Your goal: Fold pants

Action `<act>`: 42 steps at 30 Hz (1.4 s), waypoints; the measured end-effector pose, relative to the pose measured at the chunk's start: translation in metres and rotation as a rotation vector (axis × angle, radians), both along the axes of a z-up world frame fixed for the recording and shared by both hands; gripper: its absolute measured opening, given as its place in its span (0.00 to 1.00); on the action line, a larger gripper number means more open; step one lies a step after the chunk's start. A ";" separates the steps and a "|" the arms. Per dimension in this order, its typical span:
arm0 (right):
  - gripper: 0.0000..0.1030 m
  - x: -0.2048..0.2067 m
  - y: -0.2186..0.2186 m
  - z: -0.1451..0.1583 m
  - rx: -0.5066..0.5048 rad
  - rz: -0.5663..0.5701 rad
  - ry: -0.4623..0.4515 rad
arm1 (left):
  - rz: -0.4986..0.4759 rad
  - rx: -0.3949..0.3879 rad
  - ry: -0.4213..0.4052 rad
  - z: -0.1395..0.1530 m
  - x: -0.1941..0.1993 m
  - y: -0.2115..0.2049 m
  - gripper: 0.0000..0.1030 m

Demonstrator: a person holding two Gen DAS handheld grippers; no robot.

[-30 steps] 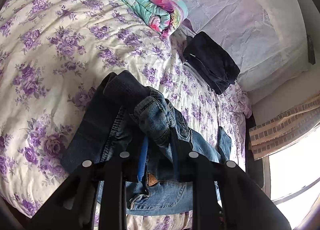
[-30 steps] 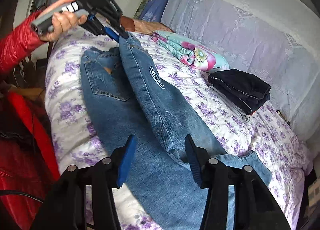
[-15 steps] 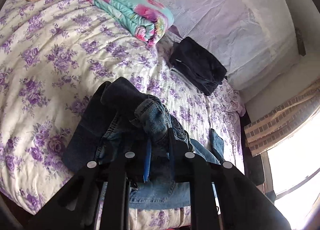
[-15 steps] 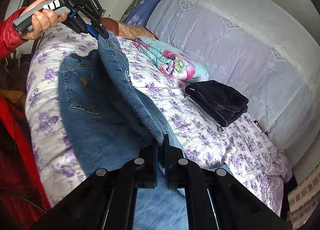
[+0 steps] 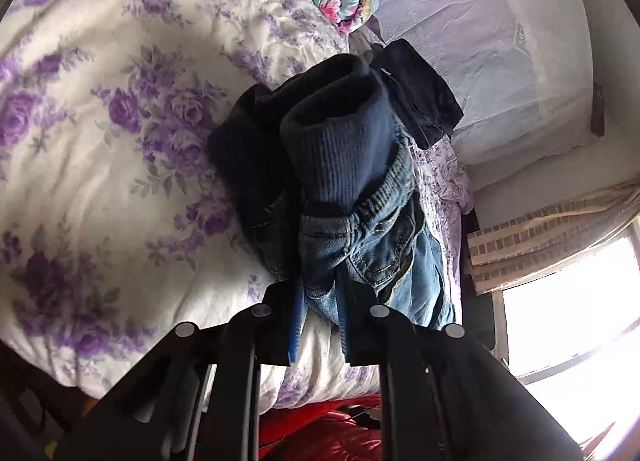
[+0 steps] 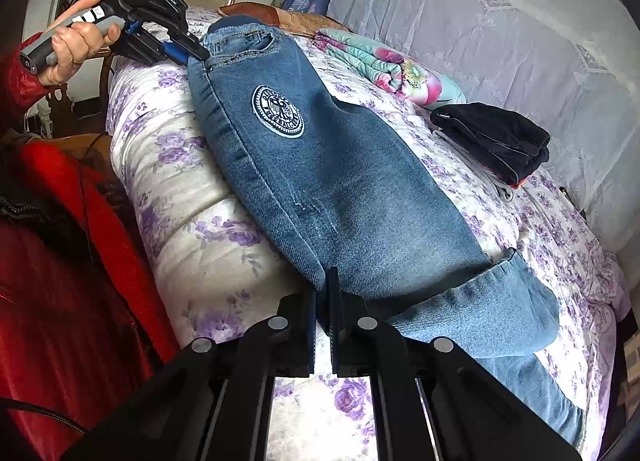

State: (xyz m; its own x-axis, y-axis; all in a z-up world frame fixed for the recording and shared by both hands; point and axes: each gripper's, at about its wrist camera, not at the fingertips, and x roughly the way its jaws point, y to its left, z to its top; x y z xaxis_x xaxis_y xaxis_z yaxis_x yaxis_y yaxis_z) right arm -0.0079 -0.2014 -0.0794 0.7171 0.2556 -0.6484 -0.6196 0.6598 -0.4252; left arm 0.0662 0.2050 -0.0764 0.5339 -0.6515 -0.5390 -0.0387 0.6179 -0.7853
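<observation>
Right wrist view first: at six o'clock the right gripper (image 6: 323, 293) has its jaws pressed together on the near edge of the jeans (image 6: 340, 181), pinching the denim where one leg is doubled over the other, and it points downward toward the bed (image 6: 208, 229). The jeans run from there toward eleven o'clock across the purple-flowered cover, and a round white-and-navy badge (image 6: 278, 112) is sewn on the thigh; its ring of lettering is too small to read. At ten o'clock the left gripper (image 6: 196, 53) is clamped on the waistband end, held by a hand (image 6: 78, 47) in a red sleeve, the wrist tilted so the tool slopes down toward the cloth. White writing on the tool's black body cannot be made out. Left wrist view: the left gripper (image 5: 320, 313) is nearly closed on bunched denim at the waist, with a dark ribbed band (image 5: 340, 133) standing up beyond it. Farther off, at two o'clock in the right view, lie a folded dark garment (image 6: 496, 141) and a rolled floral quilt (image 6: 392, 69).
</observation>
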 end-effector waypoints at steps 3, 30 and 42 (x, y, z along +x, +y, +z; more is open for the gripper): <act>0.06 0.002 -0.001 -0.004 0.006 -0.011 0.005 | -0.022 0.113 -0.074 0.033 -0.015 -0.012 0.14; 0.08 0.016 -0.017 -0.004 0.194 -0.074 0.089 | -0.011 0.626 -0.250 0.020 0.035 -0.094 0.13; 0.66 0.060 -0.073 0.075 0.510 -0.395 0.059 | 0.159 0.929 -0.360 0.013 -0.003 -0.115 0.90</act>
State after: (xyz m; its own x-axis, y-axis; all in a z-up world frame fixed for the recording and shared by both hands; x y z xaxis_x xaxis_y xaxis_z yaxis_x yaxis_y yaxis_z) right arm 0.0524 -0.2744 -0.0046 0.7871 0.2661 -0.5564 -0.3017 0.9530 0.0289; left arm 0.0630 0.0900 -0.0637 0.8092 0.0378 -0.5864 -0.0295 0.9993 0.0236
